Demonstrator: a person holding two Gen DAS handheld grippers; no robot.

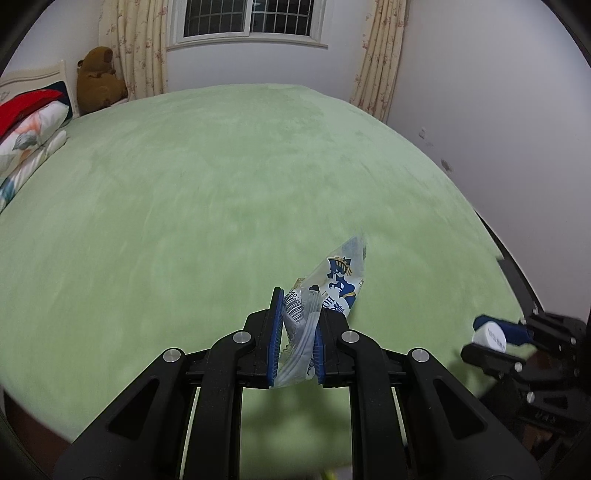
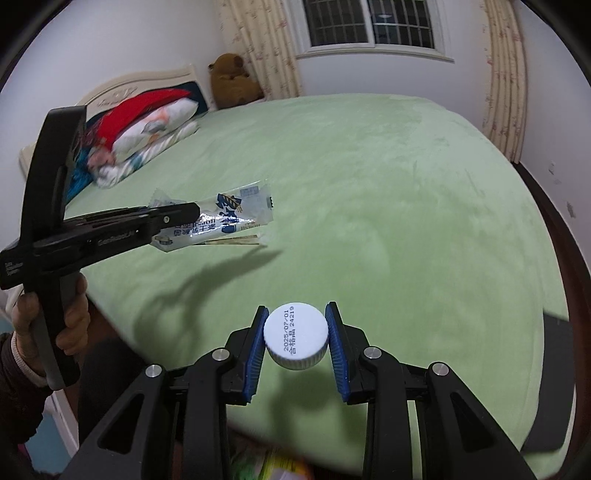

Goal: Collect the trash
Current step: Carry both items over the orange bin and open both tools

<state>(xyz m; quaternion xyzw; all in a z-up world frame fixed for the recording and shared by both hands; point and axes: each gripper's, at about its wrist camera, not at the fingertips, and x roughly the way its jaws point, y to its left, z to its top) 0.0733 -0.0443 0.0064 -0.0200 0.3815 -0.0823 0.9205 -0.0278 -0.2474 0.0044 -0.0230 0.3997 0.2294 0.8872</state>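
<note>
My left gripper (image 1: 297, 295) is shut on a clear plastic wrapper with blue print (image 1: 334, 286) and holds it above the green bed cover (image 1: 221, 184). The wrapper sticks out past the fingertips. In the right wrist view the left gripper (image 2: 192, 210) shows at the left with the wrapper (image 2: 229, 218) in the air over the bed (image 2: 369, 184). My right gripper (image 2: 296, 308) is shut on a white bottle cap with a printed date (image 2: 295, 336). It shows at the right edge of the left wrist view (image 1: 491, 336), with the cap (image 1: 489, 334) between its pads.
Pillows (image 2: 147, 125) and a red cloth (image 2: 140, 107) lie at the headboard. A brown teddy bear (image 1: 98, 79) sits in the corner by the curtains. A window (image 1: 247, 18) is in the far wall. The bed's dark wooden frame (image 2: 576, 266) runs along the right.
</note>
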